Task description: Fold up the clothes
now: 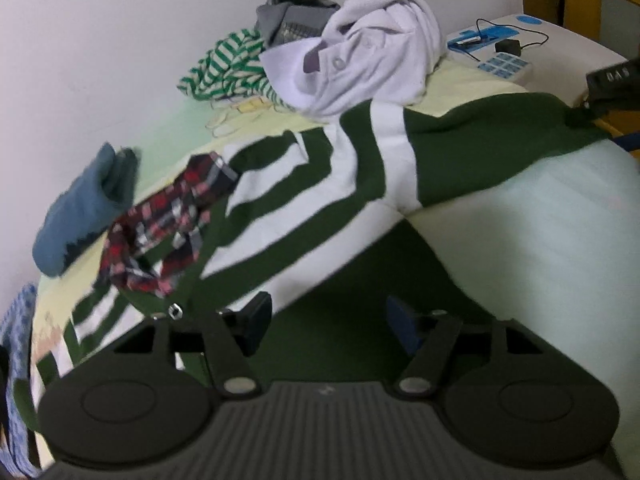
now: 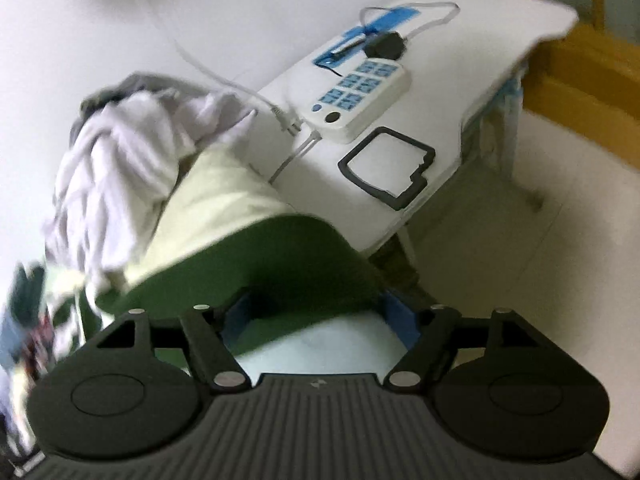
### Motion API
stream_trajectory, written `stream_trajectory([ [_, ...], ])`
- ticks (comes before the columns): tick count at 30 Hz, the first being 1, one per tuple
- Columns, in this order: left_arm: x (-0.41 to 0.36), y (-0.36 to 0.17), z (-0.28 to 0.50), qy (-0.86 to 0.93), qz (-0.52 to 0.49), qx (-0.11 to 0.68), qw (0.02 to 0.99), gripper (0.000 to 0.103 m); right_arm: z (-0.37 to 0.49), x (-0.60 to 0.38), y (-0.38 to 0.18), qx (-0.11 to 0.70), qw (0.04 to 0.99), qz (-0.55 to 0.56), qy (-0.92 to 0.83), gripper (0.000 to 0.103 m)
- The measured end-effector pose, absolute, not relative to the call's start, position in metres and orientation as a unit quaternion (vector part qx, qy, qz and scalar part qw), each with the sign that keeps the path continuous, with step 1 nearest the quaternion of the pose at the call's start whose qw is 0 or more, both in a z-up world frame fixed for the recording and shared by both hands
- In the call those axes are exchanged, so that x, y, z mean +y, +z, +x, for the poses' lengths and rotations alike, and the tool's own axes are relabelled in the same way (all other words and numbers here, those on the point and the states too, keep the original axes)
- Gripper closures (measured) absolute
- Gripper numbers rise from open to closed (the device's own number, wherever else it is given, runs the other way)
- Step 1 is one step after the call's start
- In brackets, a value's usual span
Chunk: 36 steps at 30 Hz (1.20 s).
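Observation:
A green and white striped sweater (image 1: 320,184) lies spread across the bed, one sleeve reaching to the far right edge. My left gripper (image 1: 330,326) is open just above its green lower part, fingers apart, holding nothing. My right gripper (image 2: 316,316) is open over the green sleeve end (image 2: 272,264) at the bed's edge; the cloth lies between the fingers, which are not closed on it. The right gripper also shows in the left wrist view (image 1: 612,88), at the sleeve's tip.
A red plaid garment (image 1: 168,224) lies on the sweater's left side, a blue-grey folded piece (image 1: 84,208) beside it. A pile with a white polo shirt (image 1: 360,48) and a green striped top (image 1: 224,64) sits at the back. A white side table (image 2: 440,92) holds a power strip (image 2: 360,92) and cables.

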<state>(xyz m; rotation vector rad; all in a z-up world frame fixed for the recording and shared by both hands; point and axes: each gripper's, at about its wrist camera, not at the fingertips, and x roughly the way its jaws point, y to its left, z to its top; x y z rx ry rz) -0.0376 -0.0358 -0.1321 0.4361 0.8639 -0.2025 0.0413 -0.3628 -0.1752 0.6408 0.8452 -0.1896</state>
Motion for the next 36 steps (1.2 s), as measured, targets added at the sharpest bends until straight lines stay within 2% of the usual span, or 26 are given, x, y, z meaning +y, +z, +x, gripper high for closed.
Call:
stream_trajectory([
  [4, -0.039, -0.133, -0.038, -0.087, 0.204, 0.418, 0.881, 0.032, 0.048, -0.375, -0.175, 0.389, 0.853, 0.339, -0.081, 0.035],
  [7, -0.04, -0.136, -0.035, -0.081, 0.198, 0.426, 0.879, 0.032, 0.053, -0.376, -0.176, 0.39, 0.856, 0.333, -0.068, 0.059],
  [10, -0.041, -0.137, -0.033, -0.077, 0.195, 0.43, 0.878, 0.032, 0.055, -0.375, -0.169, 0.384, 0.867, 0.315, -0.05, 0.091],
  [14, -0.037, -0.137, -0.031, -0.074, 0.188, 0.43, 0.88, 0.033, 0.045, -0.379, -0.16, 0.394, 0.871, 0.291, -0.042, 0.09],
  [17, -0.033, -0.14, -0.028, -0.071, 0.179, 0.436, 0.879, 0.034, 0.03, -0.388, -0.16, 0.402, 0.866, 0.294, -0.047, 0.1],
  [19, -0.031, -0.14, -0.027, -0.073, 0.175, 0.436, 0.88, 0.034, 0.024, -0.39, -0.162, 0.416, 0.858, 0.299, -0.05, 0.097],
  [21, -0.031, -0.14, -0.026, -0.073, 0.175, 0.436, 0.88, 0.031, 0.018, -0.394, -0.165, 0.428, 0.845, 0.316, -0.057, 0.088],
  [22, -0.031, -0.14, -0.026, -0.074, 0.175, 0.436, 0.88, 0.029, 0.017, -0.399, -0.169, 0.429, 0.834, 0.34, -0.063, 0.071],
  [23, -0.031, -0.141, -0.025, -0.074, 0.175, 0.436, 0.88, 0.029, 0.016, -0.404, -0.172, 0.431, 0.823, 0.363, -0.07, 0.061],
  [24, -0.031, -0.14, -0.025, -0.075, 0.175, 0.436, 0.879, 0.029, 0.015, -0.409, -0.176, 0.432, 0.811, 0.387, -0.076, 0.045],
  [27, -0.029, -0.141, -0.025, -0.078, 0.175, 0.437, 0.879, 0.029, 0.013, -0.417, -0.188, 0.441, 0.774, 0.447, -0.082, 0.043],
  [31, -0.027, -0.141, -0.024, -0.079, 0.173, 0.437, 0.879, 0.026, 0.02, -0.413, -0.194, 0.439, 0.764, 0.466, -0.082, 0.04],
  [34, -0.026, -0.14, -0.025, -0.078, 0.171, 0.437, 0.88, 0.025, 0.033, -0.407, -0.201, 0.435, 0.758, 0.478, -0.086, 0.033],
  [36, -0.025, -0.14, -0.025, -0.077, 0.17, 0.437, 0.88, 0.025, 0.04, -0.404, -0.204, 0.416, 0.763, 0.487, -0.09, 0.037],
])
